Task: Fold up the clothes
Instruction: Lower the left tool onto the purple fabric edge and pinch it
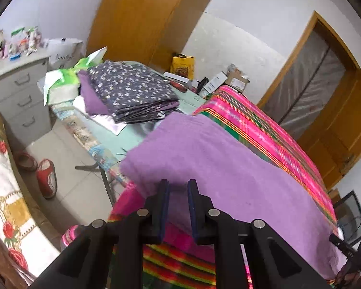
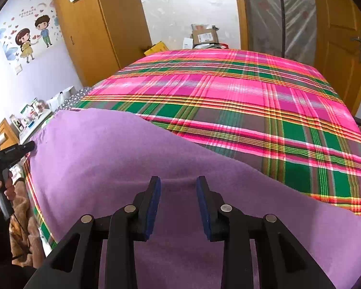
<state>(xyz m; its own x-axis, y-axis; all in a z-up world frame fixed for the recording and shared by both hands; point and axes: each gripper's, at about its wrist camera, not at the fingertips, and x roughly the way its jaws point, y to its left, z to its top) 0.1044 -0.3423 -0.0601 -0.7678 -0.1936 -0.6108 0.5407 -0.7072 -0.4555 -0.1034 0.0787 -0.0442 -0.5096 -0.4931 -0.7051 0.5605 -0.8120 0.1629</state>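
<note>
— Nearest to us, the left tongs [image 1: 178, 187] are standing open, jaws apart, hovering over the near edge of the purple cloth [image 1: 216, 163]. Nothing is being pinched that I can see.

— And the right tongs [image 2: 178, 184]?

— Also gaping, wider still, with the purple cloth [image 2: 122, 149] running straight under them and on toward twelve o'clock. Whether the pads are touching it, I can't tell.

— Where is it lying?

— It is spreading flat over the plaid cover [image 2: 240, 96], which is showing from one to three o'clock of the right tongs. Off at ten o'clock of the left tongs a folded floral stack [image 1: 132, 91] is sitting on the table [image 1: 122, 142].

— How would it handle?

— It is looking soft, fleecy and limp, light enough, I'd judge, to sag wherever it isn't held. I'd be taking it at the near hem, one corner per tongs, since a mid-edge pinch would likely be bunching it.
</note>
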